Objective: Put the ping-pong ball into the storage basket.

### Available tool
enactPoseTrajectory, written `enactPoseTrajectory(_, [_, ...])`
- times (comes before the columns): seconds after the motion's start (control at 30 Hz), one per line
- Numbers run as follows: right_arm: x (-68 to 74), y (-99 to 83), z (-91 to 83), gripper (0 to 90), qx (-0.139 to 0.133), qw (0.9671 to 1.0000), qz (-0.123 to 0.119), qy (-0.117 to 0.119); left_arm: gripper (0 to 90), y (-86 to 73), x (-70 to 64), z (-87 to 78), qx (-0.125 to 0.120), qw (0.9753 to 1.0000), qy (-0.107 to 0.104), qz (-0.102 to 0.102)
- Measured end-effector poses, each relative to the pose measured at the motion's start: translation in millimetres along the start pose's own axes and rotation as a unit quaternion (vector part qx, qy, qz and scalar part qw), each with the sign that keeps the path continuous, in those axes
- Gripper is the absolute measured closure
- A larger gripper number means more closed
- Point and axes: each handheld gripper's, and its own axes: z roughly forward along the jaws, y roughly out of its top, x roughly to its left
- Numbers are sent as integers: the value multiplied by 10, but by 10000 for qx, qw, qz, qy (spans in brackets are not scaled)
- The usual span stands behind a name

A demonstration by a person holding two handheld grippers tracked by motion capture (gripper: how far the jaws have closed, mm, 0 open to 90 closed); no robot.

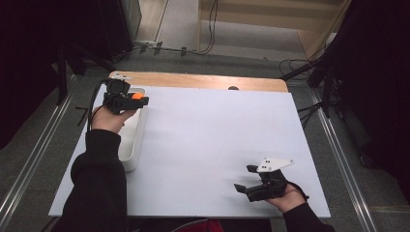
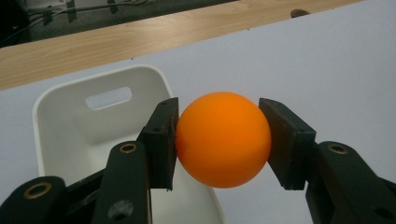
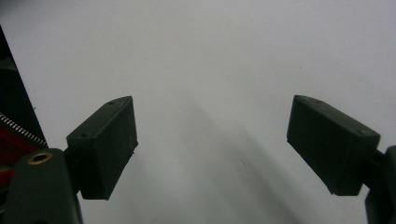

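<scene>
Over the bin, far-left table corner: we hold the left gripper [image 1: 126,100] with the orange ball [image 1: 137,95] pinched between its jaws.
Ball location: above the far end of the white bin [image 1: 131,145], near its right wall, clear of the table [image 1: 217,145].
Left claw: clamped on the orange ball [image 2: 223,139], both pads on its sides, roughly at the widest part.
Right claw: right gripper [image 1: 247,180] rests near the near-right table edge, jaws wide apart, nothing between them.
Step in hand, our read: dropping the ball into the bin, or lifting it out; we cannot tell which.
Doing it well: if placing, we should shift left so the ball sits over the bin's middle, lower it inside the walls, then let go gently; a light ball released high will likely bounce out.
Risk: ball hangs over the right wall, so a release now could glance off the rim.
Left gripper view adds: pad contact, handle slot in the bin's far wall, bin interior bare as far as we can see.
High view adds: both hands' positions, bin length along the left table edge.
Right gripper view adds: the gap between its jaws, bare white surface beneath.
</scene>
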Motion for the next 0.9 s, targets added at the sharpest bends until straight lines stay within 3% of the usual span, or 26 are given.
enactPoseTrajectory(0.73, [-2, -1, -3, 148, 12, 10000, 5, -5, 502, -63, 205, -40, -52, 9991, 272, -309])
enactPoseTrajectory(0.9, [-1, -1, -2, 148, 13, 10000, 1, -15, 502, -78, 235, -48, -4, 9989, 369, -300])
